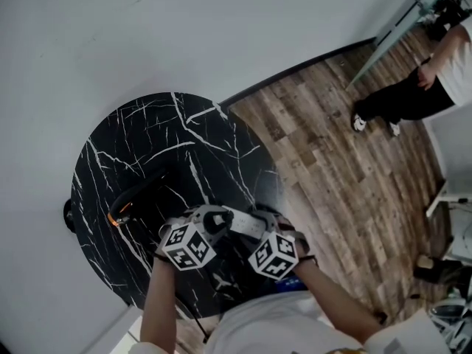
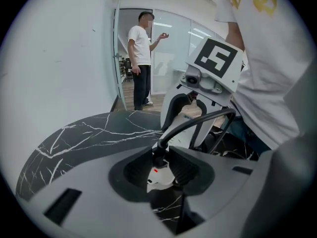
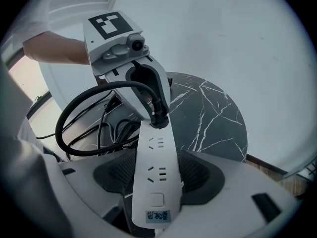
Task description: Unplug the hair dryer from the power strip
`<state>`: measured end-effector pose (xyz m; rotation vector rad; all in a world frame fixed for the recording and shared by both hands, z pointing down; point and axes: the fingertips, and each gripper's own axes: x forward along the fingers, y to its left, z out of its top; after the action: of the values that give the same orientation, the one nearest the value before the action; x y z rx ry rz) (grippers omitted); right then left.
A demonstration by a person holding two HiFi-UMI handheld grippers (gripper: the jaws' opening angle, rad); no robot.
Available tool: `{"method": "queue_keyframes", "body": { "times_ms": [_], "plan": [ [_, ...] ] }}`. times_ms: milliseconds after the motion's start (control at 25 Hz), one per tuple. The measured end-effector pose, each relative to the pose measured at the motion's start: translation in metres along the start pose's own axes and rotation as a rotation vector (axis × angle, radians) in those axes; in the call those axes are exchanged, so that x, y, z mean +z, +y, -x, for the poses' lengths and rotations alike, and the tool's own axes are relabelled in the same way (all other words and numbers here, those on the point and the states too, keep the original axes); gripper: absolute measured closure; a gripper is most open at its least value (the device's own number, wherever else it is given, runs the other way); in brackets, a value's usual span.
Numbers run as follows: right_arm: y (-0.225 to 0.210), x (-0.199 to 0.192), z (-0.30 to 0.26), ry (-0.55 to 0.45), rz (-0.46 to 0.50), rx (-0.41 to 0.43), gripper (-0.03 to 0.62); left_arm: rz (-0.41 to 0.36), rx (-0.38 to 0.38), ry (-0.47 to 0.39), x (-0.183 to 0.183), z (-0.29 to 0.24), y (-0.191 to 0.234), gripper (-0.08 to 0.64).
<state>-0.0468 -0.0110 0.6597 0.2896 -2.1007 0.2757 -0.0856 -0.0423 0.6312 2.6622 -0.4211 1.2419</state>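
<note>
The left gripper (image 2: 159,168) pinches the one black plug (image 2: 158,154) between its two fingers, the plug seated in the end socket of the single white plastic power strip (image 3: 154,157). The right gripper (image 3: 157,178) stands wide, that strip between its two fingers, two free sockets showing. One black, orange-ended hair dryer (image 1: 125,206) lies beyond the left fingers.

Office-type interior, judged by the fittings. Noted: tall glass partition (image 2: 173,48) in a slim metal frame, with strip ceiling lights (image 2: 200,32) showing beyond it. Wood-plank floor (image 1: 332,146), plain white walls (image 1: 147,35), dark skirting (image 1: 295,71) at the wall foot. Round tabletop (image 1: 147,146) in black marble pattern, set close to the wall. Standing person (image 2: 141,58) by the partition.
</note>
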Motion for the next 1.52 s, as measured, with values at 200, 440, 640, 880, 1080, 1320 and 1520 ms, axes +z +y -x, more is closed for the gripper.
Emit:
{"method": "queue_keyframes", "body": {
  "times_ms": [200, 440, 640, 880, 1080, 1320, 1520],
  "plan": [
    [0.0, -0.002, -0.004, 0.048, 0.043, 0.013, 0.339, -0.035, -0.036, 0.015, 0.001, -0.001, 0.0, 0.456],
    [-0.001, -0.005, -0.009, 0.095, 0.03, 0.02, 0.339, -0.096, -0.061, 0.071, 0.001, -0.003, 0.002, 0.488],
    [-0.002, -0.005, -0.011, 0.105, 0.019, 0.036, 0.328, -0.202, -0.034, 0.079, 0.001, -0.004, 0.001, 0.492],
    [-0.002, -0.005, -0.01, 0.104, 0.023, 0.051, 0.328, -0.249, -0.051, 0.09, 0.002, -0.005, 0.0, 0.494],
    [-0.002, -0.006, -0.012, 0.106, 0.024, 0.055, 0.328, -0.201, -0.172, 0.164, -0.001, -0.007, 0.0, 0.494],
    [-0.001, -0.005, -0.014, 0.105, 0.003, 0.084, 0.327, -0.236, -0.1, 0.161, 0.0, -0.007, 0.0, 0.502],
    [-0.003, 0.0, -0.014, 0.096, 0.005, 0.088, 0.327, -0.227, -0.098, 0.186, -0.001, -0.008, 0.001, 0.502]
  ]
}}
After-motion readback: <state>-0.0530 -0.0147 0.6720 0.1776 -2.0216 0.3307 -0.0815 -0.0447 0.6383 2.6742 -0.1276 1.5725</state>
